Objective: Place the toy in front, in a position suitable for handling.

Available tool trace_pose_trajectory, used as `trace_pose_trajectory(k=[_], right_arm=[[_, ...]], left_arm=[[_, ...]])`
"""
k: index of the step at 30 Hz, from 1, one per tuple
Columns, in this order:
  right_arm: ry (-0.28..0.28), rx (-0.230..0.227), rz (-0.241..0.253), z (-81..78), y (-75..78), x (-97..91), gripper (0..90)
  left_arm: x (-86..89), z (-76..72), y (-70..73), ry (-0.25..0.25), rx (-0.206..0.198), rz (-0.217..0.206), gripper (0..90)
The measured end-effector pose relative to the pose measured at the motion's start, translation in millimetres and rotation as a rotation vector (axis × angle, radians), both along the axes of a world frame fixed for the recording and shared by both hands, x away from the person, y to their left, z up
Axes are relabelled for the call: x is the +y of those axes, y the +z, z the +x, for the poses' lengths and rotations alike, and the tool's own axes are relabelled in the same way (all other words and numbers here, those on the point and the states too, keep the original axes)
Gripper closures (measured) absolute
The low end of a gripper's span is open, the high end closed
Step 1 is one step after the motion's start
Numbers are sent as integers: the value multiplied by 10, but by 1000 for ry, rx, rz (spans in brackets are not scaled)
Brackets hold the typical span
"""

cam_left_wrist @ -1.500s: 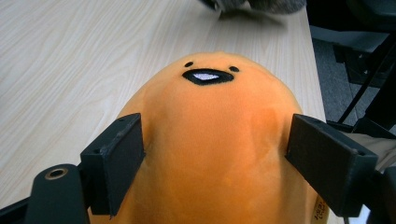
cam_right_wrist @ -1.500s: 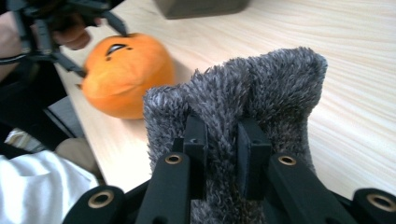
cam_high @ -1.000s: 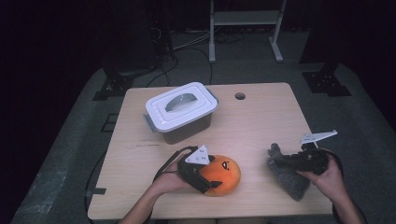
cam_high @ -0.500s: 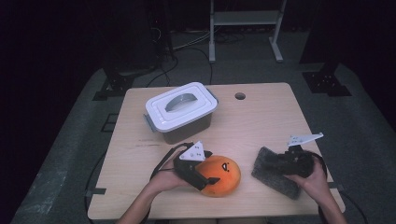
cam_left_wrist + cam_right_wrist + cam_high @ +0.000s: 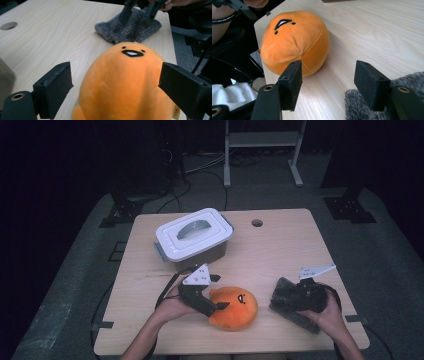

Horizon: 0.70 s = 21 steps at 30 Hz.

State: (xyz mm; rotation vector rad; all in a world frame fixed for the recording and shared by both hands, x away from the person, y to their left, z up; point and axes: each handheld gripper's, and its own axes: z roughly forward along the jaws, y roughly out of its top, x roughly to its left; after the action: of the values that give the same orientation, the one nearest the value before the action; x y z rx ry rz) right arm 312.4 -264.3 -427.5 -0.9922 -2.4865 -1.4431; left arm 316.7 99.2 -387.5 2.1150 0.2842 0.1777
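An orange plush toy [image 5: 235, 309] with a small black face lies near the table's front edge. My left gripper [image 5: 220, 293] stands open around it. In the left gripper view the plush [image 5: 125, 82] sits between the wide jaws, and no pad presses into it. A grey knitted cloth [image 5: 294, 309] lies to the plush's right, under my right gripper [image 5: 285, 298]. In the right gripper view the right gripper [image 5: 328, 75] has just been opening its jaws. Nothing is between them, and the cloth [image 5: 362, 107] lies beneath one jaw. They point at the plush [image 5: 294, 40].
A white lidded box [image 5: 194, 240] with a handle stands behind the plush at the table's middle left. A round cable hole [image 5: 257, 223] is in the wooden tabletop [image 5: 280, 250]. A metal stand [image 5: 262, 140] and cables sit on the dark floor beyond.
The right gripper slid left with the grey cloth toward the plush, and its jaws spread apart. The left gripper stays around the plush.
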Motion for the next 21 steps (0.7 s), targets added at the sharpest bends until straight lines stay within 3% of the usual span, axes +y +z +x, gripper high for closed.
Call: trace_pose_trajectory(k=[9,21], right_arm=[[13,4,-2,-16,-33,26,378],[20,8,-1,-27,-39,29,376]], left_arm=[[95,37,55,17,-37,-21,106],[313,117,134,69,-55,-64,105]])
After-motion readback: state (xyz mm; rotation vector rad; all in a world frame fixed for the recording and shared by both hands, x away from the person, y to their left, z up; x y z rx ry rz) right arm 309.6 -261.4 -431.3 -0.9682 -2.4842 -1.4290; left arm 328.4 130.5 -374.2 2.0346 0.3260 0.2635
